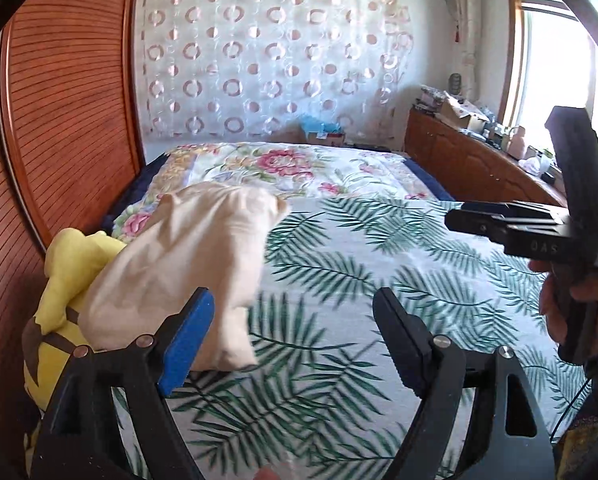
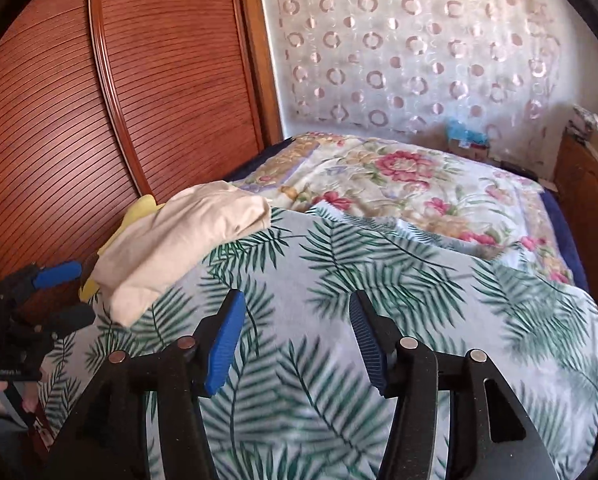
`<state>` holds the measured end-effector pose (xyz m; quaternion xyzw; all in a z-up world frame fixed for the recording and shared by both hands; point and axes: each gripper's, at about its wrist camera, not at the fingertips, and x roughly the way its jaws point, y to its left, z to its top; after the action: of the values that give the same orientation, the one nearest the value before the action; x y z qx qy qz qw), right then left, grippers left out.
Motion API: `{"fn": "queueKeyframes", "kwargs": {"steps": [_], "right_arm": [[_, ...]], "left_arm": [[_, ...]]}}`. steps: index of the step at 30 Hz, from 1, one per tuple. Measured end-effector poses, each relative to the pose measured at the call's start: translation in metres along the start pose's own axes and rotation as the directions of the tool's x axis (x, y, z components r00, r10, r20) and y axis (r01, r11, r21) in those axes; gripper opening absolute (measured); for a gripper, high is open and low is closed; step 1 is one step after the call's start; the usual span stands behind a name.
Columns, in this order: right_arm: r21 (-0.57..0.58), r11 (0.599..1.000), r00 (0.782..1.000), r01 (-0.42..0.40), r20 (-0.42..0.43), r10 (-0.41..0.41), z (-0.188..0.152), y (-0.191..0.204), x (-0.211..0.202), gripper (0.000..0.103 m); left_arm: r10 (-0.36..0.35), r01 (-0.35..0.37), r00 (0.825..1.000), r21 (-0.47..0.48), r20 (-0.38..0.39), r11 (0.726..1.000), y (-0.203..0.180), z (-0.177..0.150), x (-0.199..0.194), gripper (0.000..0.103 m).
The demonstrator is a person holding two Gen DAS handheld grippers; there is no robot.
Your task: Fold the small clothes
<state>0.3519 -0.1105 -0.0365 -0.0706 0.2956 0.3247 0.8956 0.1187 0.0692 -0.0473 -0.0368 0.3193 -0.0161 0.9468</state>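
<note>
Nearest me, left gripper spread wide, holding nothing, over the palm-leaf bedspread. My right gripper likewise wide and empty above the same cover. Beyond, at the bed's left edge: cream garment, folded into a soft, thick bundle, lying partly over a yellow garment. Farther back, a floral quilt across the bed.

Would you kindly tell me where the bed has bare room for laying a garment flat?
The palm-leaf bedspread lies bare between the folded cream garment and the floral quilt. The wardrobe-side edge is crowded: that garment rests on yellow clothes.
</note>
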Motion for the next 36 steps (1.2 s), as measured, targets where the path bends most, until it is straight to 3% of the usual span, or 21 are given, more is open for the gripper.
{"fn": "queueKeyframes", "kwargs": {"steps": [11, 17, 28, 36], "right_arm": [[0.074, 0.987, 0.986, 0.141, 0.074, -0.147, -0.052, 0.016, -0.108, 0.057], [0.115, 0.980, 0.978, 0.164, 0.109, -0.176, -0.066, 0.036, -0.162, 0.057], [0.134, 0.965, 0.951, 0.227, 0.182, -0.249, -0.082, 0.056, -0.191, 0.057], [0.131, 0.955, 0.924, 0.267, 0.247, -0.293, -0.092, 0.076, -0.209, 0.071]], "left_arm": [[-0.032, 0.029, 0.998, 0.057, 0.049, 0.998, -0.058, 0.003, -0.039, 0.082], [-0.047, 0.043, 0.997, 0.062, 0.062, 0.997, -0.082, 0.003, -0.060, 0.082], [-0.035, 0.024, 0.990, 0.080, 0.137, 0.997, -0.106, 0.026, -0.101, 0.082], [-0.026, 0.011, 0.977, 0.074, 0.210, 0.997, -0.113, 0.045, -0.131, 0.082]]}}
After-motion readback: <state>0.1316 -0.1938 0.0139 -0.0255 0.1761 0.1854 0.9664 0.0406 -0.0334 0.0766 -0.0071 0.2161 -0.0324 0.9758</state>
